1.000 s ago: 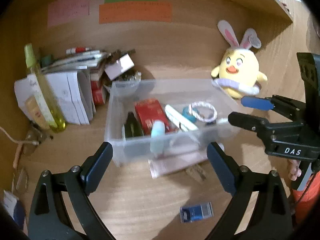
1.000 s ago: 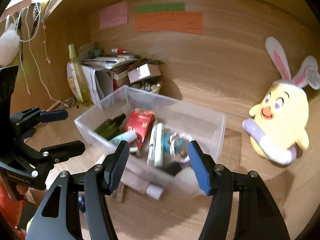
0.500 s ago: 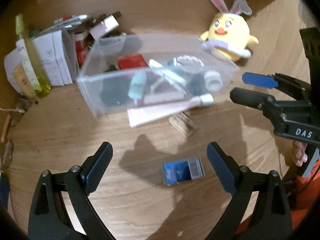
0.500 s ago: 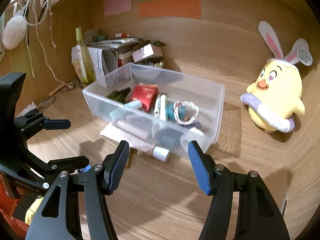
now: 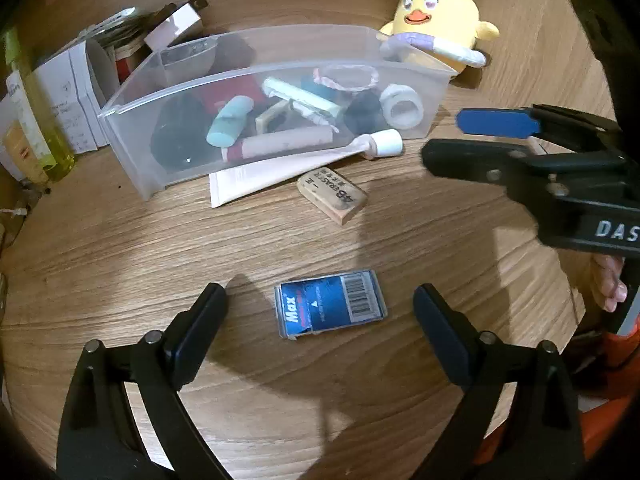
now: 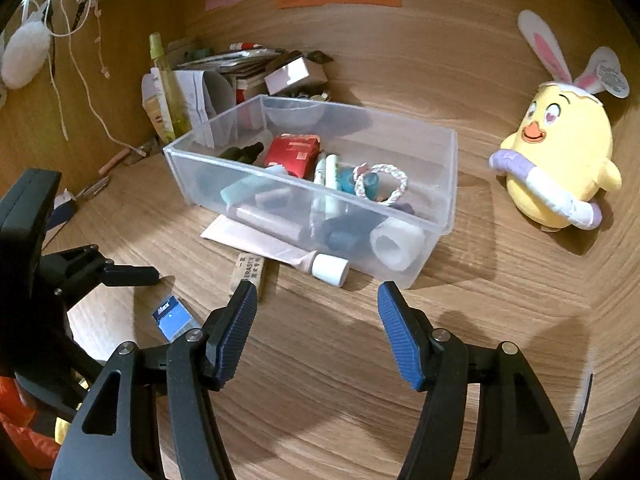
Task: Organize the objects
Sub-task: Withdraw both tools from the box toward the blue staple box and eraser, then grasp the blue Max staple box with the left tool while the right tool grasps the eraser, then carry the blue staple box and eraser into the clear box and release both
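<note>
Three items lie loose on the desk beside the clear bin (image 5: 132,148): blue box (image 5: 331,304), eraser (image 5: 332,196), pink tube (image 5: 280,170). Left gripper (image 5: 320,308) wide open, empty, straddling the box: lower squarely, close on its short sides. Right gripper (image 6: 316,320) half open, empty; readable: "Max", "4B ERASER", "DAS".

bins: 1 (image 5: 132,152) | erasers: 1 (image 5: 332,196) | staple boxes: 1 (image 5: 330,304) | plush chicks: 1 (image 5: 436,12)
</note>
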Available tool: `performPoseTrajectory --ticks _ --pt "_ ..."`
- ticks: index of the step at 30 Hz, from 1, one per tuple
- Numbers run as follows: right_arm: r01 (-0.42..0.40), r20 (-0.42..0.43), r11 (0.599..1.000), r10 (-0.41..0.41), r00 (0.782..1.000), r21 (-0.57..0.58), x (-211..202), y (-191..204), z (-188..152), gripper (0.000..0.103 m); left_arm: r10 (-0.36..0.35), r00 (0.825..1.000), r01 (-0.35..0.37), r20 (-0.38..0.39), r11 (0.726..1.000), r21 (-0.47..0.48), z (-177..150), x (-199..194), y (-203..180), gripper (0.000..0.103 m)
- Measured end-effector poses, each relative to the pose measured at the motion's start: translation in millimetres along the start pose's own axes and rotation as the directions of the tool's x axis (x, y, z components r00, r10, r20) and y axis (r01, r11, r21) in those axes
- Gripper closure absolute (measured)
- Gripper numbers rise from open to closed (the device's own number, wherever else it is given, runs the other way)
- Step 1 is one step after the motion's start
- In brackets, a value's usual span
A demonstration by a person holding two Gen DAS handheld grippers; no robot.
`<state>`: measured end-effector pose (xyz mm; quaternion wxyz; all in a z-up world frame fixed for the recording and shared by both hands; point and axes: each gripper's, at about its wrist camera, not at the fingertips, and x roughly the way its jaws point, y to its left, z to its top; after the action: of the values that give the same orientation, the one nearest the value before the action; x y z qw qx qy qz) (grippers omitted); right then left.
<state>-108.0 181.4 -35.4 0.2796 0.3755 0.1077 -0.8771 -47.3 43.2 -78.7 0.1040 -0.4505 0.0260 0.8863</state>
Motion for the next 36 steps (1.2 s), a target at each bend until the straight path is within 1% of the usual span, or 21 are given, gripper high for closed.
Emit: performPoseTrajectory --ticks 3,6,8,9,11,12,15,19,21,23,24,25,26,27,31,36 --pt "-0.011 -0.024 1.000 0.011 1.000 -0.018 9 5 0 0.044 0.014 1.000 -0.015 0.020 1.000 0.024 -4 -1 -2 0.013" --pt "-0.022 -0.047 0.999 0.020 0.999 -0.040 19 12 0 0.044 0.023 0.999 -0.024 0.047 0.999 0.022 -7 -4 -1 0.023" --pt "-0.037 -0.062 0.998 0.034 0.998 -0.055 26 18 0 0.044 0.027 0.998 -0.028 0.059 1.000 0.014 -7 -6 2 0.033" --pt "-0.043 -0.068 0.997 0.038 0.997 -0.064 29 21 1 0.044 0.030 0.997 -0.031 0.065 0.999 0.011 -7 -6 3 0.037" --pt "-0.049 -0.078 0.996 0.043 0.996 -0.075 34 26 2 0.044 0.036 0.997 -0.036 0.075 0.999 0.004 -8 -9 6 0.052" --pt "-0.056 -0.083 0.995 0.049 0.995 -0.077 37 28 3 0.044 0.039 0.996 -0.039 0.077 0.999 0.000 -8 -9 8 0.055" --pt "-0.077 -0.097 0.994 0.069 0.993 -0.081 43 33 4 0.044 0.030 0.996 -0.028 0.079 0.999 -0.025 -8 -11 15 0.056" --pt "-0.096 -0.122 0.992 0.086 0.989 -0.080 54 39 5 0.044 0.035 0.996 -0.029 0.080 0.997 -0.073 -9 -14 28 0.056" --pt "-0.099 -0.131 0.992 0.088 0.987 -0.082 59 41 5 0.049 0.034 0.996 -0.026 0.079 0.995 -0.099 -8 -14 36 0.056" --pt "-0.085 -0.129 0.992 0.073 0.989 -0.092 63 44 4 0.061 0.031 0.996 -0.021 0.080 0.992 -0.126 -8 -15 43 0.056" --pt "-0.076 -0.125 0.992 0.063 0.990 -0.099 64 45 5 0.063 0.033 0.996 -0.022 0.081 0.990 -0.137 -7 -16 46 0.056" --pt "-0.071 -0.122 0.992 0.058 0.991 -0.107 65 47 5 0.067 0.036 0.996 -0.023 0.085 0.989 -0.149 -6 -16 49 0.056" --pt "-0.074 -0.118 0.991 0.060 0.991 -0.112 65 48 5 0.075 0.037 0.996 -0.022 0.087 0.987 -0.156 -6 -17 51 0.056" --pt "-0.073 -0.117 0.991 0.060 0.991 -0.115 65 49 4 0.079 0.038 0.995 -0.023 0.091 0.986 -0.163 -5 -18 52 0.056" --pt "-0.077 -0.099 0.990 0.066 0.993 -0.114 60 49 2 0.080 0.043 0.992 -0.022 0.116 0.984 -0.176 -1 -24 55 0.056" --pt "-0.098 -0.063 0.991 0.092 0.994 -0.090 42 47 2 0.080 0.047 0.987 -0.020 0.156 0.986 -0.166 10 -34 53 0.056"
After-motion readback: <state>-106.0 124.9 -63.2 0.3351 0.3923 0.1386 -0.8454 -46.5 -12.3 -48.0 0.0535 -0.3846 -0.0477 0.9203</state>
